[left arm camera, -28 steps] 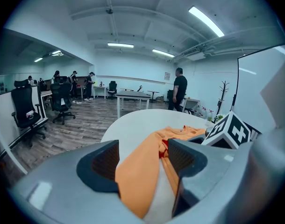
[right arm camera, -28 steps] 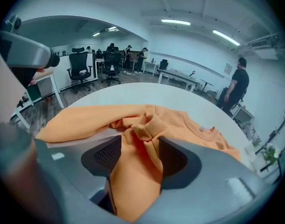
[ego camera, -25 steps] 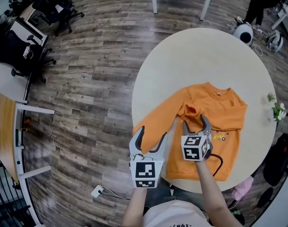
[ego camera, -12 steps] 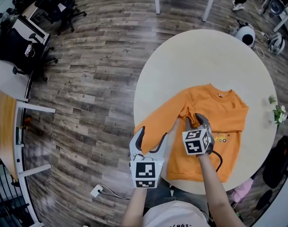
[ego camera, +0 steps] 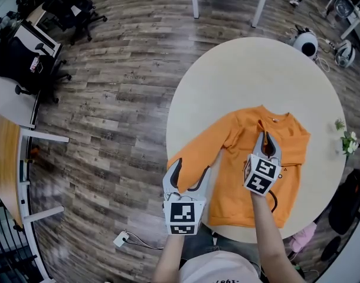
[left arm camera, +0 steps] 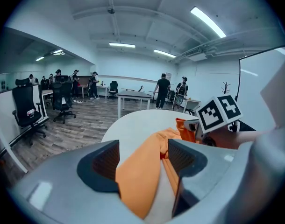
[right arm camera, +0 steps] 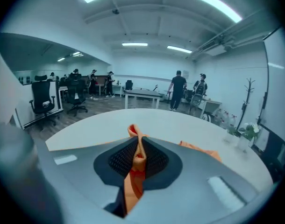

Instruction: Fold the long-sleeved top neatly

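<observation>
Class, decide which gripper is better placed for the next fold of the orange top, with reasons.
Probably right. The right gripper is shut on the orange top; the left gripper hangs open over the sleeve.

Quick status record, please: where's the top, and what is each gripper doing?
top: orange, spread on the round table, collar away from the person
left gripper: open, over the sleeve at the table's edge
right gripper: shut on a pinch of the top's fabric, over the chest near the collar

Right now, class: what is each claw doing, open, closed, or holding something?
Left claw: open, above the sleeve.
Right claw: closed on the orange top.
</observation>
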Motion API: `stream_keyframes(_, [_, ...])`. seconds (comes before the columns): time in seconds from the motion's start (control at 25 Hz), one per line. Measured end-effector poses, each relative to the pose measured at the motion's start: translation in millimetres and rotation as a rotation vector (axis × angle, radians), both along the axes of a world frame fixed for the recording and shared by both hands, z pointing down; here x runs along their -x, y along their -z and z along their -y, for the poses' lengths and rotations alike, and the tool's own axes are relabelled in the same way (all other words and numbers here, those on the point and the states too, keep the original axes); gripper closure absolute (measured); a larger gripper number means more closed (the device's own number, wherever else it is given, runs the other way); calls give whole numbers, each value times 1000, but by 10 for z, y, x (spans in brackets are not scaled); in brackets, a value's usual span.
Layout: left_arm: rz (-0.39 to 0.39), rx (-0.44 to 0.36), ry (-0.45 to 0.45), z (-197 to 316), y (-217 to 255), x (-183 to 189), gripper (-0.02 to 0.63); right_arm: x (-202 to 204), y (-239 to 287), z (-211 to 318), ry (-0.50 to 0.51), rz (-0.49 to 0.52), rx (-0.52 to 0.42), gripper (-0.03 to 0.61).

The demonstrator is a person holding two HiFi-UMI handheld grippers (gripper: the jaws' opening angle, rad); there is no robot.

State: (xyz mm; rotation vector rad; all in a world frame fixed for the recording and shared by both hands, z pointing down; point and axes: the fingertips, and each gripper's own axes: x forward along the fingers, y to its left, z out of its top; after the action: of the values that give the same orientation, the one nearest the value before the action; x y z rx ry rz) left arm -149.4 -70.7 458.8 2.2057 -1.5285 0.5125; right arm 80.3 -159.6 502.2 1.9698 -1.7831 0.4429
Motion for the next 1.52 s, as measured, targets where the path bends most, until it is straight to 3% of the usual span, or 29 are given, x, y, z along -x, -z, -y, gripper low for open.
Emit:
stream_keyframes(0.12, [5, 2, 2, 5, -10, 25, 294, 4, -93, 152, -21, 9, 6, 529])
stream_keyframes(0.4, [18, 4, 22, 18, 13, 157, 294, 363, -722, 302, 98, 27, 201, 524])
stream_keyframes(0.56, [22, 9, 44, 18, 21, 238, 294, 499, -820, 293, 158, 53, 243, 491])
stream_keyframes(0.88, [18, -1, 63, -44, 8, 370, 294, 805, -473, 215, 315, 11, 165, 337])
stream_keyframes(1.2, [23, -29, 113, -102, 95, 672, 294, 1364, 144, -88, 529, 44, 77, 341])
stream_keyframes(1.52, [19, -46, 171, -247, 159, 1023, 294, 2122, 49, -582, 706, 47, 136, 354])
